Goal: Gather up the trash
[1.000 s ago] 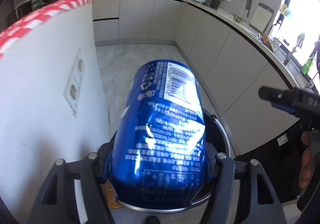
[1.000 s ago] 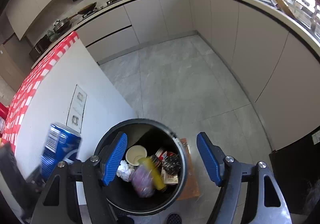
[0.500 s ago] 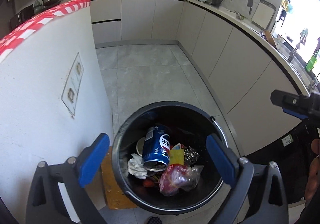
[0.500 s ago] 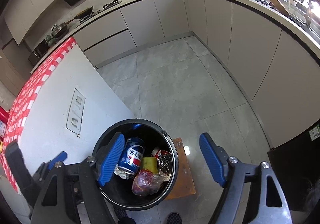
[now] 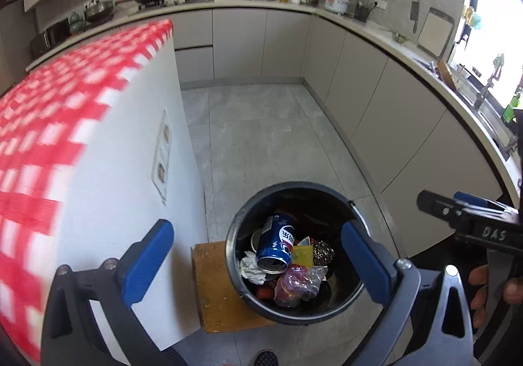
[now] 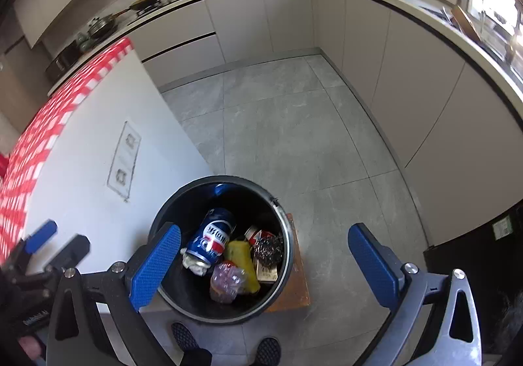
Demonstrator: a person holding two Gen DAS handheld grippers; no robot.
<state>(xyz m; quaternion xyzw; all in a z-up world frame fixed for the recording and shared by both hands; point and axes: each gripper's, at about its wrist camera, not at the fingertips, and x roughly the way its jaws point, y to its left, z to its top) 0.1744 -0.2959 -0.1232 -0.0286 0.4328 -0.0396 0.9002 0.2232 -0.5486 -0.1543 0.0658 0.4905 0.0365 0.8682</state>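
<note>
Now the left claw [image 5: 258,255] and right claw [image 6: 264,258] both gape wide with nothing between their pads, having just been opening. The can [image 5: 276,243] lies among rubbish in the bin [image 5: 235,232], lower centre of both frames, beside the white desk [image 5: 108,189].

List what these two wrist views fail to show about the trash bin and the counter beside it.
- Round black trash bin: its near wall, left wrist view, behind the left tool's blue pad.
- Bin bottom: both views, buried under the blue soda can, yellow sponge and other trash.
- Red-and-white checked counter top: left wrist view, motion-blurred and cut off by the frame edge.
- Wooden board under the bin: mostly hidden by the bin.
</note>
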